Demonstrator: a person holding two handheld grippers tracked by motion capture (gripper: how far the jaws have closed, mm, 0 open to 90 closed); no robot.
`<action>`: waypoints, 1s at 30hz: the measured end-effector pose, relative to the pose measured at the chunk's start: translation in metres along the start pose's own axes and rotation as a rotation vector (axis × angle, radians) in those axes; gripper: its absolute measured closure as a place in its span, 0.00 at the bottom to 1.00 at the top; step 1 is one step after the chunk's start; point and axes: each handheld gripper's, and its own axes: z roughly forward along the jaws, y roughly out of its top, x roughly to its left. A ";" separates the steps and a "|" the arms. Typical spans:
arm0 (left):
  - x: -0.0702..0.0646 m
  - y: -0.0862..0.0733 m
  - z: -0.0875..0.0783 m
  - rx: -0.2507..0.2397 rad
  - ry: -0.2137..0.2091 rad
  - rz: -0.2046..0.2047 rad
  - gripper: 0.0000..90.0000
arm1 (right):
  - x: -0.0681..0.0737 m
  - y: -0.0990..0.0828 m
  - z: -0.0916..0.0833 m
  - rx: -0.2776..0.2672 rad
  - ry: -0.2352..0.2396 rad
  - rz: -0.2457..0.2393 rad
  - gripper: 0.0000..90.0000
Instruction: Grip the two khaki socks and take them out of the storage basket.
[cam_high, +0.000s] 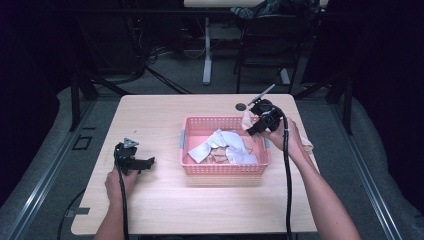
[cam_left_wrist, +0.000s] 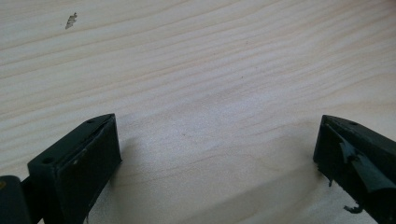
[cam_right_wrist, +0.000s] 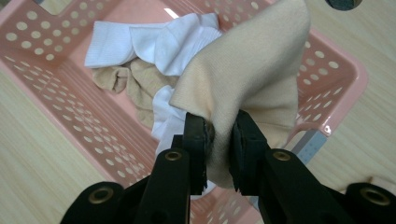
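Pale wood table (cam_high: 150, 120) carries a pink basket (cam_high: 224, 169) holding white and beige socks. Over its right rim, the right hand-held gripper (cam_right_wrist: 219, 140) pinches a beige sock (cam_right_wrist: 252, 70); its own view reveals the fold caught between the jaws. Left hand-held gripper (cam_left_wrist: 217, 154) rests gaping over bare wood.

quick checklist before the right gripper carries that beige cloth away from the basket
1. Right gripper shut on the beige cloth: ok.
2. Cloth lifted clear of the pink basket rim: cannot tell.
3. White cloths not caught in the grip: ok.
4. Left gripper open, off to the side on the table: ok.
5. Cable clear of the basket: ok.
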 end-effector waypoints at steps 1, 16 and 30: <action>0.000 0.000 0.000 0.000 0.000 0.000 0.00 | 0.000 0.000 -0.003 -0.007 -0.010 -0.001 0.86; 0.000 0.000 0.000 -0.001 0.000 0.000 0.00 | -0.017 -0.004 -0.044 -0.072 -0.026 0.028 0.87; 0.000 0.000 0.000 0.000 0.003 -0.005 0.00 | -0.052 -0.029 -0.064 -0.097 -0.064 0.113 0.87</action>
